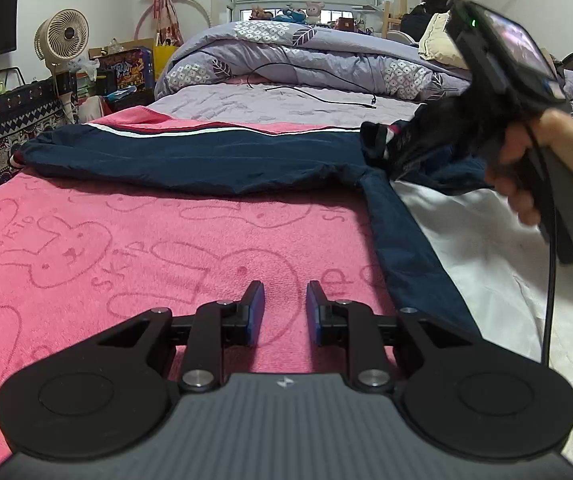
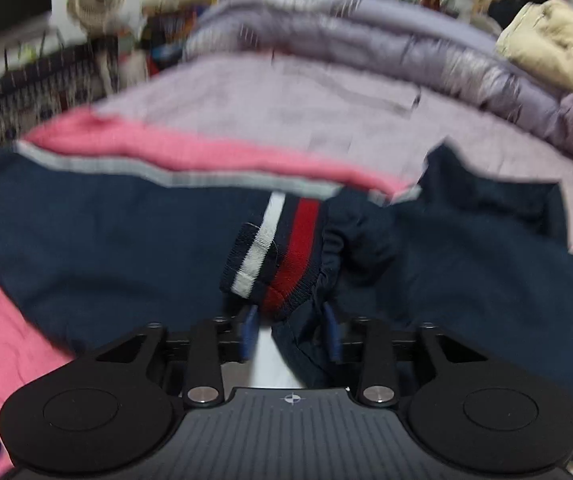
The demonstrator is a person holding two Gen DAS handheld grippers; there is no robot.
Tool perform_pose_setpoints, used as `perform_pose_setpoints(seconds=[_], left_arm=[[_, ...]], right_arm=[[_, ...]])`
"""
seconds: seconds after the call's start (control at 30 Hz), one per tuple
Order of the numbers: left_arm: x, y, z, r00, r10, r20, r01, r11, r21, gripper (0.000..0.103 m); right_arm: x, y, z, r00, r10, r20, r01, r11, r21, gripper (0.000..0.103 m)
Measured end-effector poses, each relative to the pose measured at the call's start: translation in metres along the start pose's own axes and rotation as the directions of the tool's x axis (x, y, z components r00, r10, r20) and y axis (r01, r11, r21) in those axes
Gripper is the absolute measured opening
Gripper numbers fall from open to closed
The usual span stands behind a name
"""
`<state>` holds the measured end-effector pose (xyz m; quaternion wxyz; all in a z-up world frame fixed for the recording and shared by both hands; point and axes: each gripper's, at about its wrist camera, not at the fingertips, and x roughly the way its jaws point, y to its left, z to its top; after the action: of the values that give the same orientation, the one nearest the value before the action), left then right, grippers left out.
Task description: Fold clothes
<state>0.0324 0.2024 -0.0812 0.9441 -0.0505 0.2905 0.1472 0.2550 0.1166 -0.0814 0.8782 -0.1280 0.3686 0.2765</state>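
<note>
- One big bed fills the room, with a lilac sheet and a puffy quilt bunched at the far end.
- On the near part lies a fuzzy pink towel with bunny shapes pressed into it.
- Across the towel sits the navy jacket, smooth and thin, with white lining showing on the right.
- Folding looks barely begun: one sleeve lies flat to the left, and the body is open and lumpy.
- That leaves the second sleeve and the body to fold, I think.
- Near the jacket's middle, the right gripper has the stretchy striped cuff between its fingers; blur hides whether they pinch it.
- Over bare towel, the left gripper has its fingers a little apart, holding nothing.
</note>
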Motion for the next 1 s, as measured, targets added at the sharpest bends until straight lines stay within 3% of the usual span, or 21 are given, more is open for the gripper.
perform_pose_setpoints(seconds=[0.07, 0.2, 0.27, 0.37, 0.47, 0.6, 0.63, 0.83, 1.0], left_arm=[[0.000, 0.000, 0.000, 1.000, -0.001, 0.001, 0.001, 1.000, -0.003, 0.027], [0.000, 0.000, -0.001, 1.000, -0.002, 0.003, 0.002, 1.000, -0.006, 0.028], [0.000, -0.001, -0.001, 1.000, -0.001, 0.002, 0.001, 1.000, -0.004, 0.028], [0.000, -0.001, -0.001, 1.000, 0.002, 0.002, -0.002, 1.000, -0.001, 0.028], [0.000, -0.002, -0.001, 1.000, 0.005, 0.002, -0.005, 1.000, 0.002, 0.028], [0.000, -0.003, -0.001, 1.000, 0.009, 0.002, -0.009, 1.000, 0.008, 0.028], [0.000, -0.003, -0.001, 1.000, 0.010, 0.002, -0.010, 1.000, 0.009, 0.028], [0.000, -0.004, -0.001, 1.000, 0.010, 0.002, -0.010, 1.000, 0.010, 0.028], [0.000, -0.004, 0.000, 1.000, 0.008, 0.002, -0.008, 1.000, 0.008, 0.028]], right_arm=[[-0.012, -0.003, -0.006, 0.999, 0.035, 0.021, -0.034, 0.999, -0.013, 0.077], [-0.053, -0.042, -0.020, 0.982, 0.146, 0.120, -0.150, 0.988, 0.024, 0.083], [-0.070, -0.070, -0.027, 0.976, 0.133, 0.171, -0.146, 0.987, 0.064, 0.083], [-0.082, -0.115, -0.039, 0.984, -0.047, 0.175, 0.021, 0.989, 0.148, 0.079], [-0.079, -0.169, -0.054, 0.971, -0.227, 0.074, 0.200, 0.943, 0.266, 0.068], [-0.065, -0.223, -0.082, 0.926, -0.364, -0.097, 0.375, 0.864, 0.336, 0.067], [-0.062, -0.230, -0.088, 0.920, -0.373, -0.121, 0.392, 0.857, 0.334, 0.068], [-0.073, -0.229, -0.091, 0.944, -0.313, -0.102, 0.329, 0.907, 0.261, 0.070], [-0.070, -0.228, -0.091, 0.926, -0.362, -0.110, 0.378, 0.889, 0.258, 0.071]])
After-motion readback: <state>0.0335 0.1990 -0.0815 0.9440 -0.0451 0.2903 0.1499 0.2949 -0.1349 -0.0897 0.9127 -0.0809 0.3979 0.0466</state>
